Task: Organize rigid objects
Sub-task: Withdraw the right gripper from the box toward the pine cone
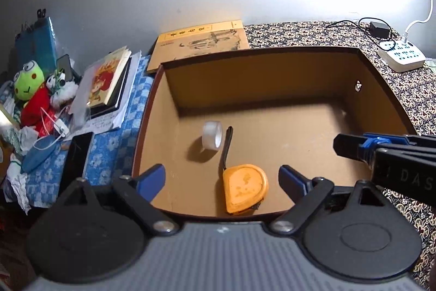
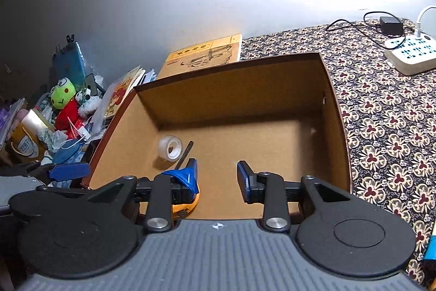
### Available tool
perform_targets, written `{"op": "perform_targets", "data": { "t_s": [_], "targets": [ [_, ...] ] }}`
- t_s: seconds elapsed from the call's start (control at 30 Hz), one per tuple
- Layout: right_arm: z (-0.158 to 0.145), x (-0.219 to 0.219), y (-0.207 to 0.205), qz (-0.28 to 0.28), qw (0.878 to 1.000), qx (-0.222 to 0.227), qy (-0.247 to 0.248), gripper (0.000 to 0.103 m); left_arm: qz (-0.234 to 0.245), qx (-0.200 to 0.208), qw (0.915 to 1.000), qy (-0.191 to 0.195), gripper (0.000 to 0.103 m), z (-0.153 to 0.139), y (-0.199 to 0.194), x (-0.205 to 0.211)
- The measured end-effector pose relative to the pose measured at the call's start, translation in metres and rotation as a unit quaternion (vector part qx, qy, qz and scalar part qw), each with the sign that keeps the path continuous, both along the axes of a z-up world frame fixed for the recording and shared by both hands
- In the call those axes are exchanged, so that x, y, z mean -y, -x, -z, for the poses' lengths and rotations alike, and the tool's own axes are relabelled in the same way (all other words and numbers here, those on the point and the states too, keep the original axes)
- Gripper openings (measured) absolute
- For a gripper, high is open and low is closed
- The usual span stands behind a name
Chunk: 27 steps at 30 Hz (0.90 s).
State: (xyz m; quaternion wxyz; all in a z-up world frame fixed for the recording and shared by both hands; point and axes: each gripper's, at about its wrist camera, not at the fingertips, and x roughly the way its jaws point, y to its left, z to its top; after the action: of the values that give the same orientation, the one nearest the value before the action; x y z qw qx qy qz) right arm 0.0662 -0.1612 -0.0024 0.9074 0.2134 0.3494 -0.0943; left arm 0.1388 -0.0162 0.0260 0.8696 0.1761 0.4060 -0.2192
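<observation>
Hovering over the cardboard box [image 1: 272, 89] at frame centre, the left claw [image 1: 222, 179] and right claw [image 2: 216, 176] both gape, grasping nothing; the tape roll [image 1: 212, 137] and orange tape measure [image 1: 245, 188] lie inside, seemingly already sorted.

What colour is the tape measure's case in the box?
Orange tape measure, with a black strap; clearest in the left wrist view.

The box [image 1: 272, 72] floor lies free right of the tape roll [image 1: 212, 137] and tape measure [image 1: 245, 188]
</observation>
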Motion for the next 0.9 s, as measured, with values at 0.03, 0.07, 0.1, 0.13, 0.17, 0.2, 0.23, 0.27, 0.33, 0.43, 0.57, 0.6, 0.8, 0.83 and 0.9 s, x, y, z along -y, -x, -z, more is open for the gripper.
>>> {"op": "perform_targets", "data": {
  "t_s": [0.03,0.07,0.1,0.13,0.17,0.2,0.23,0.27,0.33,0.43,0.57,0.6,0.8,0.83,0.9],
  "targets": [
    [-0.001,-0.001,0.001,0.004,1.0,0.002,0.005,0.015,0.002,0.0,1.0,0.003,0.09,0.0,-0.001,-0.001],
    [-0.002,-0.003,0.002,0.009,1.0,0.004,0.009,0.015,0.003,-0.001,1.0,0.006,0.09,-0.001,-0.002,-0.002],
    [-0.003,-0.004,0.004,0.012,1.0,0.007,0.011,0.015,0.003,-0.002,1.0,0.008,0.09,-0.001,-0.003,-0.003],
    [-0.004,-0.005,0.005,0.015,1.0,0.009,0.012,0.015,0.003,-0.004,0.9999,0.011,0.09,-0.002,-0.004,-0.004],
    [-0.006,-0.006,0.007,0.018,1.0,0.013,0.013,0.015,0.004,-0.004,0.9999,0.013,0.09,-0.003,-0.005,-0.006],
    [-0.007,-0.006,0.007,0.02,1.0,0.016,0.015,0.015,0.004,-0.003,0.9999,0.016,0.09,-0.003,-0.006,-0.007],
    [-0.009,-0.008,0.008,0.022,0.999,0.018,0.017,0.015,0.003,-0.002,0.9998,0.018,0.09,-0.004,-0.006,-0.009],
    [-0.01,-0.009,0.008,0.022,0.999,0.019,0.02,0.015,0.001,0.0,0.9998,0.018,0.09,-0.005,-0.007,-0.01],
    [-0.012,-0.012,0.007,0.022,0.999,0.019,0.022,0.015,-0.002,0.005,0.9998,0.019,0.091,-0.008,-0.006,-0.011],
    [-0.014,-0.015,0.007,0.019,0.999,0.02,0.02,0.015,0.002,0.009,0.9999,0.015,0.092,-0.01,-0.004,-0.012],
    [-0.014,-0.021,0.001,0.005,1.0,0.014,0.023,0.015,-0.012,0.004,0.9999,0.01,0.092,-0.011,-0.006,-0.016],
    [-0.013,-0.022,0.0,0.002,1.0,0.014,0.022,0.015,-0.018,0.003,0.9998,0.008,0.092,-0.011,-0.006,-0.018],
    [-0.013,-0.024,-0.001,-0.022,1.0,0.014,0.016,0.015,-0.039,0.004,0.9992,0.0,0.092,-0.014,0.001,-0.025],
    [-0.014,-0.023,-0.001,-0.025,1.0,0.015,0.011,0.015,-0.043,0.005,0.9991,-0.002,0.092,-0.016,0.003,-0.026],
    [-0.015,-0.023,0.0,-0.03,0.999,0.016,0.005,0.015,-0.05,0.002,0.9988,-0.003,0.092,-0.018,0.006,-0.027]
  ]
}}
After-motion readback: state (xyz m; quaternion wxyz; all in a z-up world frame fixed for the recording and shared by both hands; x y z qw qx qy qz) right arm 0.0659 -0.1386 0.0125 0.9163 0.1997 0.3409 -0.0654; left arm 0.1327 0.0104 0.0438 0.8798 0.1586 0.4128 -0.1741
